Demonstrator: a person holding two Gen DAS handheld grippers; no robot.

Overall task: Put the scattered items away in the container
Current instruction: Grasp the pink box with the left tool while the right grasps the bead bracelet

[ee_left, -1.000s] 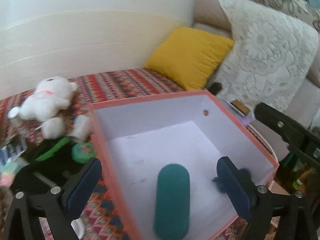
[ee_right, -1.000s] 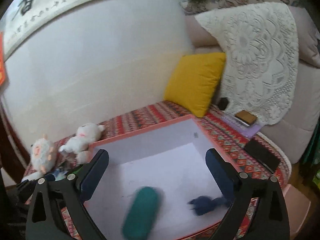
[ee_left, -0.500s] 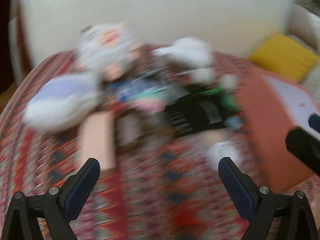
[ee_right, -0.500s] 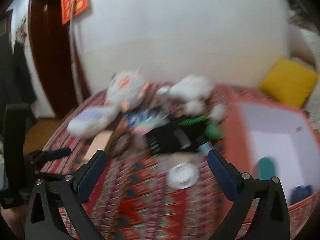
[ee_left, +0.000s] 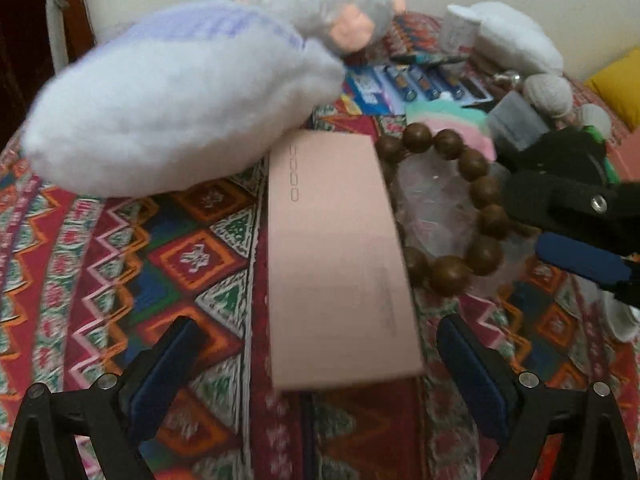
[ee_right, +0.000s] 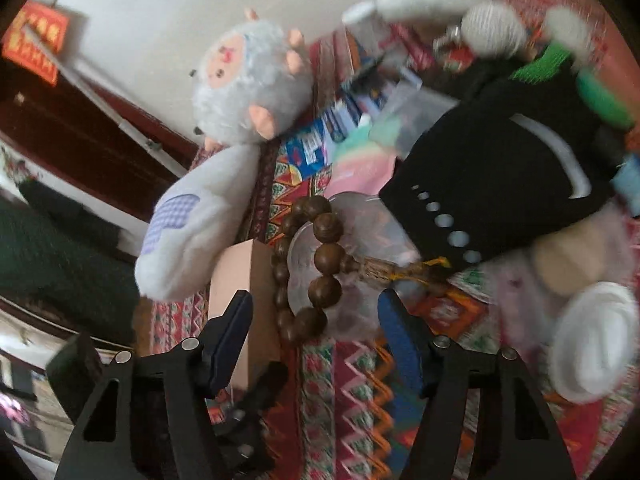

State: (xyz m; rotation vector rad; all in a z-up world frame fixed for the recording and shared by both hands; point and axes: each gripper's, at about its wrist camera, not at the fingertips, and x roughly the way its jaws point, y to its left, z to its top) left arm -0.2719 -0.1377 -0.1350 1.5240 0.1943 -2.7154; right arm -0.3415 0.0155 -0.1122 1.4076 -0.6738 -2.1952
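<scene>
A flat pink box [ee_left: 340, 256] lies lengthwise on the patterned cloth [ee_left: 160, 264], plain and matte, with a short row of small printed marks near its far end. Its near end sits between the left gripper [ee_left: 316, 352] fingers [ee_left: 164, 360], which are spread wide and released, gripping nothing; whether they touch the box cannot be told.

Just right of the box, ahead of the left gripper's right finger, lies 1 wooden bead bracelet [ee_left: 444, 204]: a ring of large brown round beads resting on a clear plastic wrapper [ee_left: 436, 208]. In the right wrist view the bracelet [ee_right: 316, 264] shows a tan tassel [ee_right: 396, 270] with a yellow tie running off to the right. It lies ahead of and between the right gripper [ee_right: 316, 336] fingers [ee_right: 230, 340], which are also parted wide and empty. The pink box [ee_right: 240, 276] stands just beyond the left one of these fingers.

Beyond the box, to the left, 1 white and lilac plush pillow [ee_left: 168, 100] overlaps its far corner. Behind it sits 1 grey sheep plush [ee_right: 248, 84] with a pink face. 1 white plush [ee_left: 516, 40] lies further right. A black cloth item [ee_right: 504, 184] with white dots lies ahead to the right of the bracelet, and 1 white round lid [ee_right: 592, 336] lies right of the right gripper. The container cannot be made out clearly in either view.
</scene>
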